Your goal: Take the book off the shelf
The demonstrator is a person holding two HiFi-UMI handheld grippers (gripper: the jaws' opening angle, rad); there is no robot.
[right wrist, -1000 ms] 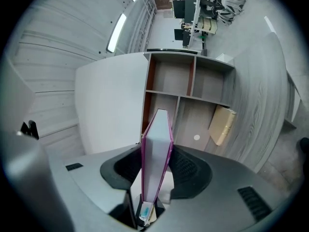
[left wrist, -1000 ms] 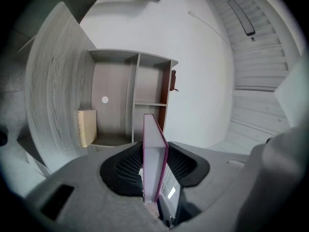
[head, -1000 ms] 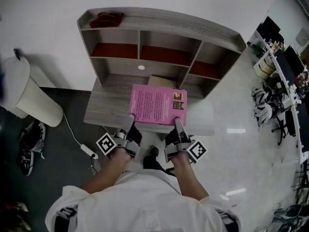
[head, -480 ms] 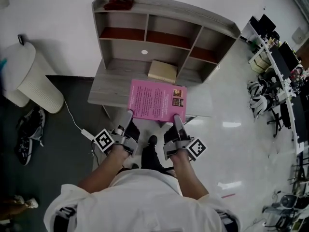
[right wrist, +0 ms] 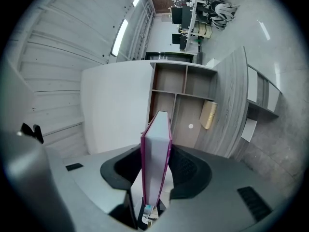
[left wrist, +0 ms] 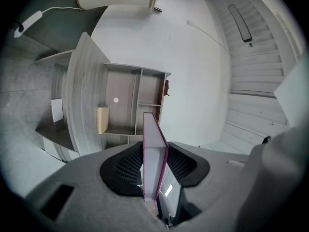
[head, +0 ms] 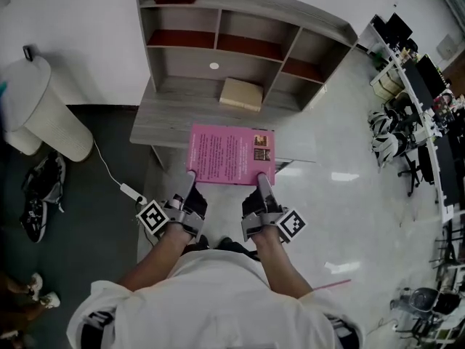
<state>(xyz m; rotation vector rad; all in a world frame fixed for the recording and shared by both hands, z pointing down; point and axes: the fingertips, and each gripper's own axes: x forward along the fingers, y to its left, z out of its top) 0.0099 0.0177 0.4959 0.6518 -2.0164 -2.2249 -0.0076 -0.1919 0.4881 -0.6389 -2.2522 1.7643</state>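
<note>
Fingers of left gripper and right gripper clamp the flat pink hardcover book by its near edge, one per corner for level carry, clear of the grey wooden shelf unit.

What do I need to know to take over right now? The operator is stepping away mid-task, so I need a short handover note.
Left gripper: shut on the near edge of the pink book, towards its left corner.
Right gripper: shut on the same edge, towards the right corner.
Things: pink book held flat, outside the shelf unit, above the front edge of the desk. A beige book lies on the desk under the middle compartment.
Done: pink book is off the shelf.
Left: probably set it down somewhere; no spot is evident.
</note>
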